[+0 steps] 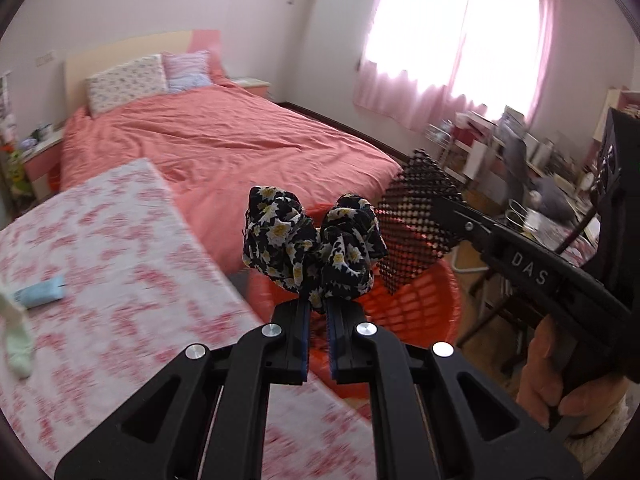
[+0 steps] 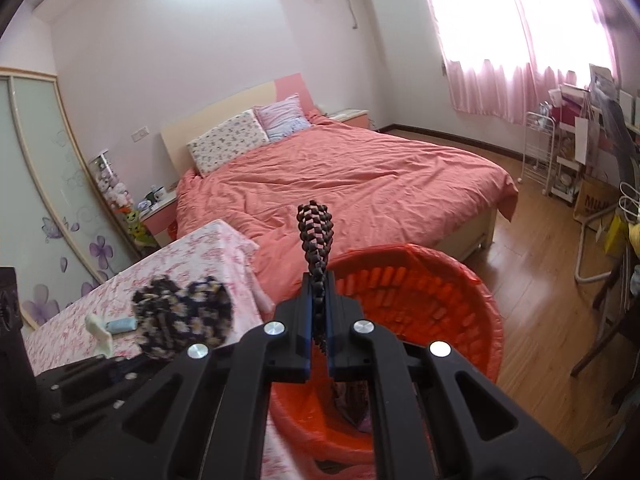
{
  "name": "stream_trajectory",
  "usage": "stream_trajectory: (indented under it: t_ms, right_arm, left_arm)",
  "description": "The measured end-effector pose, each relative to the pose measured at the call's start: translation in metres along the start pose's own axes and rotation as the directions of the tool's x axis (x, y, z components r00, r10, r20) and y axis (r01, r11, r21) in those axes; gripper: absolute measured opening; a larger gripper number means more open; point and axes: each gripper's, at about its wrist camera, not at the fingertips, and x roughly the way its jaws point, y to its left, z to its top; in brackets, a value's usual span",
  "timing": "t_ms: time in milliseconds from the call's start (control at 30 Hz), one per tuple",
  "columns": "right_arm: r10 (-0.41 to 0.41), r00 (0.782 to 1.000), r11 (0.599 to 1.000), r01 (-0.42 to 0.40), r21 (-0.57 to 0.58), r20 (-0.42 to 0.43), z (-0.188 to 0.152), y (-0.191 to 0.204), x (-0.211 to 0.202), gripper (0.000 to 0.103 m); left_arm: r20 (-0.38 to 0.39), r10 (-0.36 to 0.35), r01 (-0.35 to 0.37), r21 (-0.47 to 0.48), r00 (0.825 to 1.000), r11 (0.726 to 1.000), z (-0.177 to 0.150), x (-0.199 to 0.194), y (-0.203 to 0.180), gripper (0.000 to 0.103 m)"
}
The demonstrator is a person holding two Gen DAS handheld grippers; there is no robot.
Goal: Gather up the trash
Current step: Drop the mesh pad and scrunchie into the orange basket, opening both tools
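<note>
Left tool (image 1: pixel 317 312): matte black body with 2 angular linkage arms, each with triangular cut-outs; 4 round silver pivot screws; blue pads line the inner faces of the black fingers. Right tool (image 2: pixel 319 312): same build; its side view shows white "DAS" lettering. The person's right hand (image 1: pixel 560 376) is bare skin with a pale fleecy cuff.

Open orange basket (image 2: pixel 460 300) ahead, mouth unobstructed; surface (image 2: pixel 192 268) edge close left, bed (image 2: pixel 360 184) beyond; bare floor (image 2: pixel 532 288) right.
</note>
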Motion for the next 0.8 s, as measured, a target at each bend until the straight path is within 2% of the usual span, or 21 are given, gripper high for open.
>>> stream_trajectory:
  t_ms: [67,167,200,233,267,300,333,367,433,467,500,533,600,667,700,733,800]
  right_arm:
    - [-0.005,1.0,1.0,0.006,0.015,-0.008,0.001,-0.012,0.008,0.007]
    - [-0.014,1.0,0.999,0.016,0.052,-0.027,0.001,-0.03,0.023,0.012]
    - [-0.011,0.999,0.998,0.013,0.069,-0.038,0.0,-0.037,0.028,0.018]
    - [-0.01,0.999,0.997,0.014,0.079,-0.045,-0.002,-0.042,0.032,0.028]
    - [-0.012,0.999,0.995,0.017,0.094,-0.049,-0.004,-0.047,0.035,0.032]
    - [-0.015,0.999,0.994,0.02,0.103,-0.052,-0.006,-0.051,0.038,0.035]
    - [-0.019,0.998,0.994,0.025,0.108,-0.055,-0.008,-0.054,0.04,0.036]
    - [-0.025,0.998,0.994,0.032,0.109,-0.061,-0.01,-0.056,0.042,0.037]
    - [-0.041,0.997,0.994,0.047,0.1,-0.062,-0.015,-0.057,0.044,0.046]
    - [-0.05,0.997,0.994,0.055,0.091,-0.059,-0.017,-0.054,0.042,0.049]
    - [-0.06,0.997,0.995,0.064,0.078,-0.055,-0.019,-0.051,0.041,0.055]
    - [-0.071,0.996,0.996,0.073,0.058,-0.047,-0.02,-0.046,0.04,0.061]
    - [-0.085,0.996,0.996,0.085,0.015,-0.032,-0.025,-0.033,0.036,0.069]
    - [-0.08,0.996,0.997,0.08,-0.017,-0.028,-0.028,-0.022,0.034,0.073]
    - [-0.074,0.997,0.997,0.073,-0.033,-0.029,-0.029,-0.016,0.033,0.075]
    - [-0.064,0.997,0.996,0.062,-0.056,-0.032,-0.033,-0.005,0.033,0.077]
    - [-0.051,0.998,0.995,0.047,-0.086,-0.038,-0.038,0.01,0.033,0.08]
  left_arm:
    - [-0.025,-0.011,0.012,0.013,1.0,1.0,0.0,0.017,-0.01,0.007]
    - [-0.063,-0.007,0.009,0.032,0.998,0.999,0.0,0.037,-0.016,0.008]
    - [-0.076,-0.005,0.008,0.034,0.997,0.999,-0.001,0.041,-0.016,0.013]
    - [-0.096,-0.005,0.008,0.033,0.995,0.999,-0.002,0.049,-0.015,0.023]
    - [-0.104,-0.001,0.004,0.03,0.995,1.0,-0.003,0.051,-0.014,0.038]
    - [-0.109,0.004,-0.001,0.027,0.994,1.0,-0.002,0.055,-0.015,0.044]
    - [-0.111,0.013,-0.01,0.025,0.994,1.0,-0.004,0.055,-0.013,0.05]
    - [-0.115,0.024,-0.021,0.026,0.993,0.999,-0.006,0.055,-0.01,0.05]
    - [-0.13,0.048,-0.045,0.024,0.99,0.999,-0.01,0.055,-0.005,0.054]
    - [-0.131,0.065,-0.063,0.02,0.989,0.998,-0.012,0.053,-0.002,0.06]
    - [-0.128,0.086,-0.085,0.015,0.988,0.996,-0.013,0.05,0.001,0.071]
    - [-0.119,0.122,-0.122,0.006,0.985,0.993,-0.016,0.044,0.009,0.077]
    - [-0.113,0.165,-0.166,-0.004,0.98,0.986,-0.018,0.035,0.019,0.082]
    - [-0.107,0.227,-0.231,-0.027,0.968,0.973,-0.023,0.021,0.037,0.096]
    - [-0.104,0.252,-0.257,-0.037,0.962,0.966,-0.026,0.015,0.045,0.098]
    - [-0.108,0.298,-0.306,-0.057,0.948,0.95,-0.03,0.007,0.059,0.1]
    - [-0.117,0.346,-0.356,-0.089,0.931,0.93,-0.034,-0.005,0.084,0.1]
